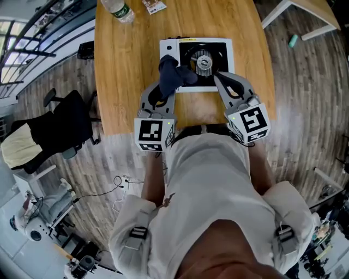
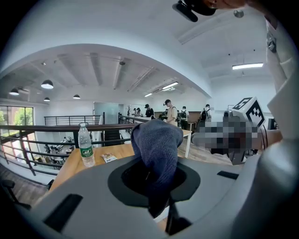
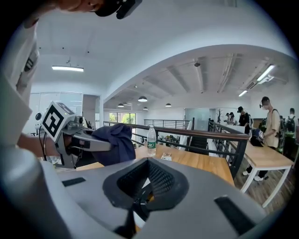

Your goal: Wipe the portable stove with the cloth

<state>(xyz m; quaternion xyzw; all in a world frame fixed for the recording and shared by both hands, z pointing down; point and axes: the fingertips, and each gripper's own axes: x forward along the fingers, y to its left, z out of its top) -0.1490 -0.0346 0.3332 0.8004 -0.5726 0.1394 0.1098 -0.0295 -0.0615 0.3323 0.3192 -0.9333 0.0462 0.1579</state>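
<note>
Left gripper (image 1: 167,70) with cloth (image 1: 175,77) at stove (image 1: 211,54)

White shirt (image 1: 210,180); grey grippers (image 1: 168,73) (image 1: 219,77), black-white marker cubes (image 1: 154,133).

one stove (image 1: 196,62), one cloth (image 1: 173,76), one water bottle (image 1: 119,11) and one small packet (image 1: 155,6), all on one wooden table (image 1: 125,82). one office chair (image 1: 54,128) beside it. two grippers: left gripper (image 1: 165,82), right gripper (image 1: 219,77).

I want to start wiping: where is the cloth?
In the head view, the cloth is clamped in the left gripper, bunched over the left part of the portable stove.
</note>
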